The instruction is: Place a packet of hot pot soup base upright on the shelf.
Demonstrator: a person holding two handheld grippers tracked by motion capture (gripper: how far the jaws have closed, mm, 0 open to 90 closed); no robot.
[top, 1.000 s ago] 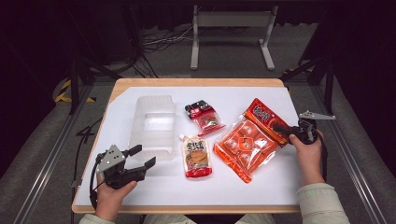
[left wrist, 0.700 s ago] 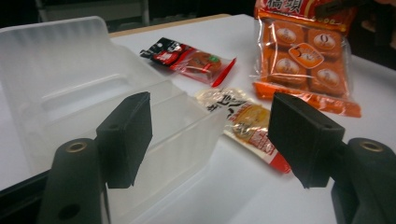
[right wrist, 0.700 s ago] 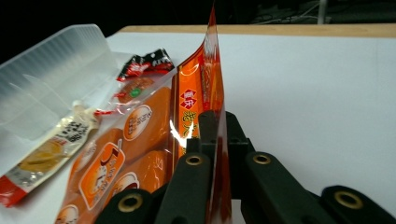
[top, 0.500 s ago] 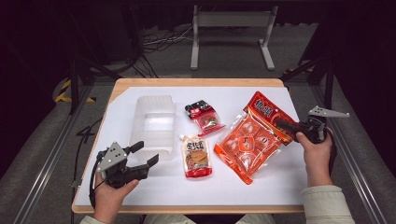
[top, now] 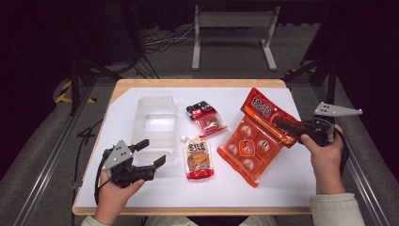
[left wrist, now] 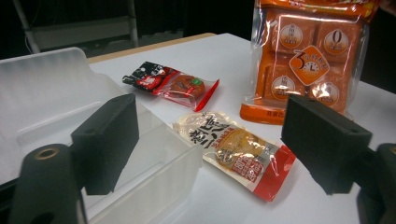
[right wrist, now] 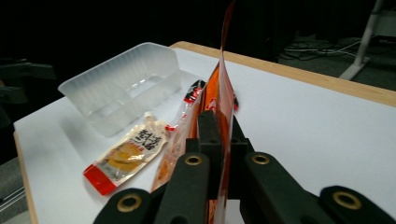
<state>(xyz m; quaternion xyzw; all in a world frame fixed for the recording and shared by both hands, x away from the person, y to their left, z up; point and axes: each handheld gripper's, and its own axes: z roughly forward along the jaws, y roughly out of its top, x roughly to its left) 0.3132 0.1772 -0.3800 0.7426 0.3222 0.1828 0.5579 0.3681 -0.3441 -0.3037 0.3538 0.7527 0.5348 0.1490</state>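
Observation:
My right gripper is shut on the top edge of a big orange snack pack, which hangs tilted from the jaws with its lower end on the white table. In the right gripper view the pack stands edge-on between the closed jaws of that gripper. My left gripper hovers at the front left beside a clear plastic tray. Its jaws have just been opening and hold nothing. Ahead of the left gripper lies a beige and red pouch.
A small red and black packet lies behind the pouch, right of the tray. The tray's wall sits close under my left jaw. The orange pack rises at the far right in the left gripper view. Metal stands are beyond the table.
The right hand has risen and drawn back to the right, lifting the orange pack's top end off the table. The left jaws have spread wider; that hand stayed put.

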